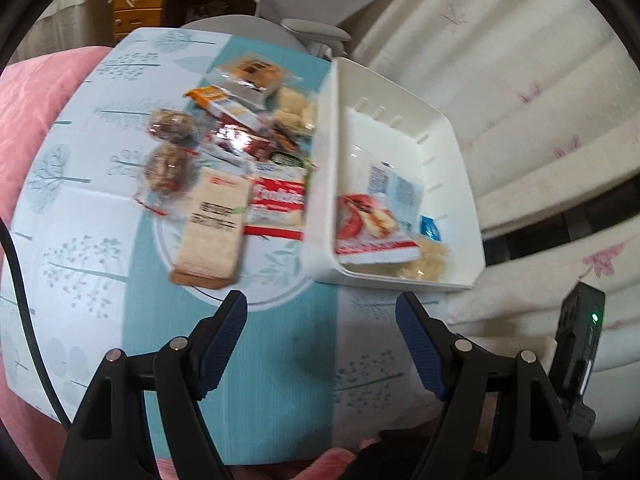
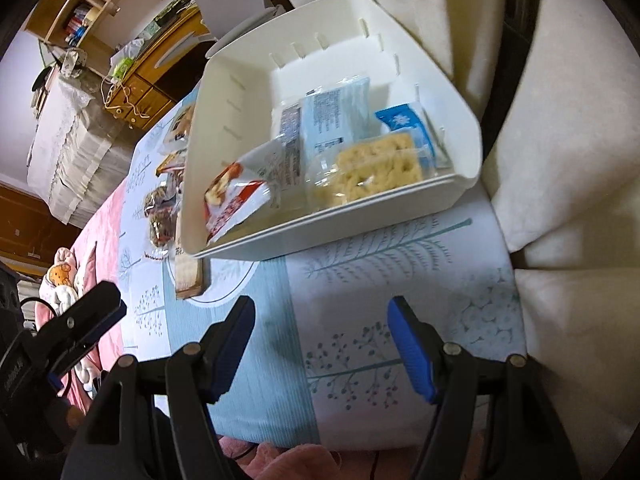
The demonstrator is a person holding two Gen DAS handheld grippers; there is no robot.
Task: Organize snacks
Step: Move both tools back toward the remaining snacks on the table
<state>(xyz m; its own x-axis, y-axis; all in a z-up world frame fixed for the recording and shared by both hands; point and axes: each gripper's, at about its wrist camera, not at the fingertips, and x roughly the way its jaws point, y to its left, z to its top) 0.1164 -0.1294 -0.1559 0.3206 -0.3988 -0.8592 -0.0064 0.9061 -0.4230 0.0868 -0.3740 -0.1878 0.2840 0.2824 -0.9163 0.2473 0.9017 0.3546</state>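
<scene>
Snacks (image 1: 236, 140) lie in a loose heap on a blue-and-white cloth printed with trees (image 1: 72, 208), which covers the table, and just to their right stands a white bin (image 1: 320, 184) with slotted walls. Nearest the left gripper (image 1: 320, 340) a long pale cracker pack (image 1: 212, 228) lies flat beside a red-and-white cookie pack (image 1: 278, 208), with two round clear-wrapped cookies (image 1: 168, 148) farther off on the left. Inside the white bin, seen from the right wrist, rest a red-and-white pouch (image 2: 236, 200), a clear-wrapped slab of pale crackers (image 2: 372, 172), a light blue packet (image 2: 336, 120) and a small blue sachet (image 2: 404, 120). Both grippers hang above bare cloth in front of the bin, the right gripper (image 2: 320, 340) like the left with its jaws apart and nothing between them. Pink bedding (image 1: 28, 128) shows past the cloth's left edge.
</scene>
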